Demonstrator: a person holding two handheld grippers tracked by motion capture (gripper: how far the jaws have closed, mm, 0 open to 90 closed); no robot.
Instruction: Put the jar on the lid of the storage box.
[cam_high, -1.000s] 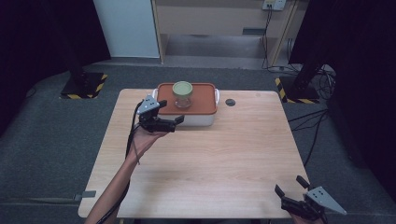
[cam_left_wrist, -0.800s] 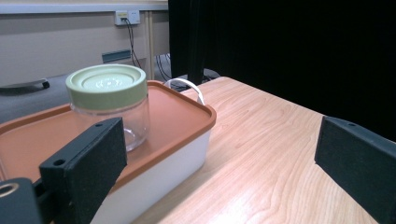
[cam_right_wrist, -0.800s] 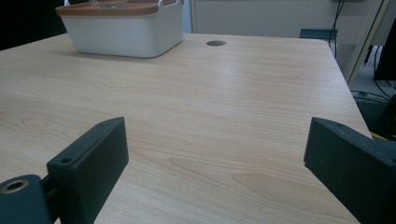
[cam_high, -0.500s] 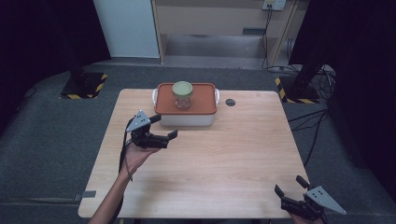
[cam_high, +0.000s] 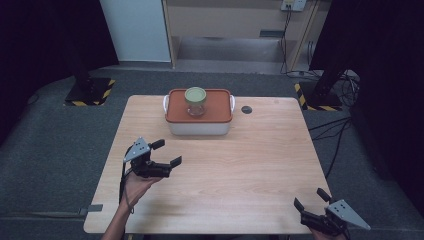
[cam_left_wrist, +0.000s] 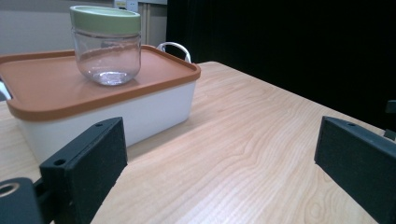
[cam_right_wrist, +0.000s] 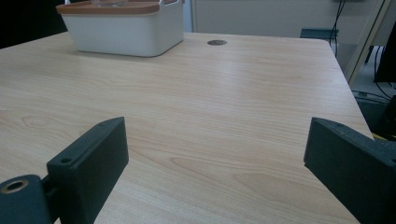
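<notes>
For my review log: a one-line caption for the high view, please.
Left gripper open over the table, short of the jar on the lidded box.

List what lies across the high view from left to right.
Left gripper → white box with orange lid, jar standing on it → small dark disc → right gripper.

The light comes from above and falls on the wooden table, which looks bright and warm. All around it the room is very dark, almost black at the sides. The white box throws a small soft shadow on the table in front of it. The glass jar shines a little where light hits it. In both gripper views the black jaws up close look soft and blurry. The high view is a bit grainy.
</notes>
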